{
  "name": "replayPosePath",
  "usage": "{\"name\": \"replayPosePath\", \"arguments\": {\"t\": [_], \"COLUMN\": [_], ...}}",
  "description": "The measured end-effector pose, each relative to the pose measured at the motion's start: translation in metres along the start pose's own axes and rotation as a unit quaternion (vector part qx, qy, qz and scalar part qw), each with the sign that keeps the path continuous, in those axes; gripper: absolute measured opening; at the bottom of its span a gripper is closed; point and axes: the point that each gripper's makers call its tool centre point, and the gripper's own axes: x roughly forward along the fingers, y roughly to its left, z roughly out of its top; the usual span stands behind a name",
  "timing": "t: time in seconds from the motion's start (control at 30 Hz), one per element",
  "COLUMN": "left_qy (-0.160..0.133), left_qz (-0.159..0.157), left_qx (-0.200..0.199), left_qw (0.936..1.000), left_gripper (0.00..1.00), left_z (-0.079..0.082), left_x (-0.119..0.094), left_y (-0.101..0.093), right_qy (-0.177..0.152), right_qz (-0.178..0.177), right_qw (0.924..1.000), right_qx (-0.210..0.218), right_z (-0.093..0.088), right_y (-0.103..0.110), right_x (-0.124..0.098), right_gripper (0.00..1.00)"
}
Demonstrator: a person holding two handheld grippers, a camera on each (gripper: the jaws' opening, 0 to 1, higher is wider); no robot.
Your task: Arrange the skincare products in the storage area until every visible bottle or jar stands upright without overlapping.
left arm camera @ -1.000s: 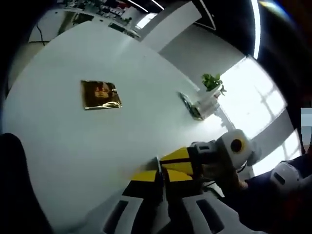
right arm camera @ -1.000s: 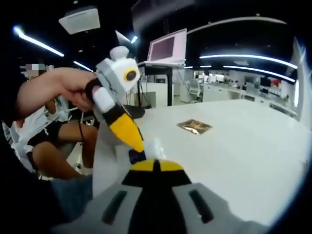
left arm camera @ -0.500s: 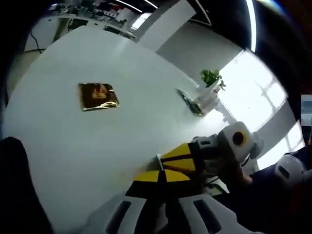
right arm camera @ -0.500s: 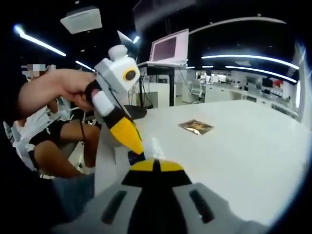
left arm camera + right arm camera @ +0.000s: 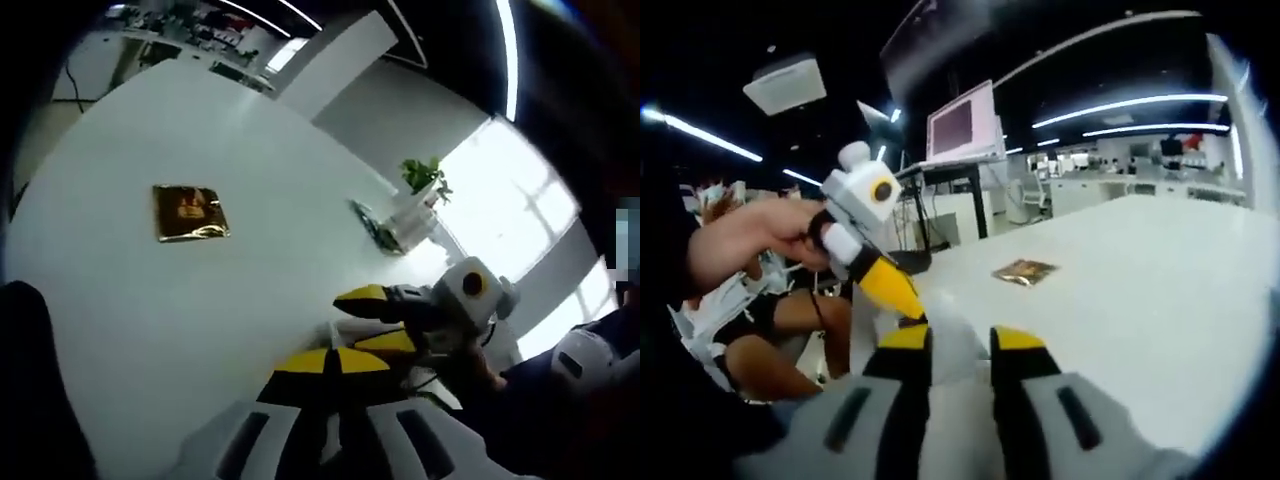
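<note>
While left tool (image 5: 333,358) closed, right tool (image 5: 960,338) parted above table (image 5: 150,300).

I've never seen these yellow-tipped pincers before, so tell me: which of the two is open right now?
The right gripper: its two yellow tips stand apart with white table showing between them. The left gripper has its tips pressed together, holding nothing.
</note>
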Motion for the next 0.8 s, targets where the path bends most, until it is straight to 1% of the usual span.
{"name": "replayPosePath", "arguments": {"t": [0.03,0.13,0.27,0.37,0.43,0.5,0.57,0.63,0.73,0.8], "left_qy": [-0.007,-0.016,-0.018,-0.019,-0.018,-0.015,-0.016,-0.017,-0.015,-0.014], "left_qz": [-0.010,-0.025,-0.026,-0.027,-0.028,-0.029,-0.033,-0.034,-0.039,-0.042], "left_qx": [0.000,0.001,0.012,0.016,0.021,0.023,0.024,0.026,0.026,0.028], "left_qw": [0.9999,0.9996,0.9994,0.9993,0.9992,0.9992,0.9991,0.9990,0.9988,0.9986], "left_gripper": [0.00,0.00,0.00,0.00,0.00,0.00,0.00,0.00,0.00,0.00], "left_z": [0.003,0.009,0.013,0.017,0.018,0.019,0.020,0.022,0.023,0.025], "left_x": [-0.001,-0.001,0.001,0.002,0.004,0.006,0.008,0.010,0.014,0.017], "left_y": [-0.004,-0.012,-0.015,-0.018,-0.020,-0.021,-0.024,-0.027,-0.031,-0.034], "right_qy": [-0.003,-0.011,-0.015,-0.013,-0.007,0.003,0.002,0.001,0.006,0.004], "right_qz": [-0.002,-0.002,-0.014,-0.020,-0.019,-0.027,-0.028,-0.027,-0.035,-0.035], "right_qw": [1.0000,0.9999,0.9998,0.9997,0.9996,0.9989,0.9981,0.9977,0.9952,0.9948], "right_qx": [0.002,0.007,0.001,-0.001,-0.018,-0.039,-0.056,-0.062,-0.091,-0.096], "right_z": [0.001,0.004,0.006,0.003,0.001,-0.002,-0.001,0.000,0.001,0.001], "right_y": [-0.001,-0.002,-0.008,-0.012,-0.011,-0.012,-0.010,-0.008,-0.008,-0.007], "right_x": [-0.002,-0.009,-0.017,-0.023,-0.025,-0.028,-0.030,-0.031,-0.033,-0.035], "right_gripper": [0.27,0.32,0.37,0.43,0.49,0.53,0.57,0.61,0.67,0.69]}}
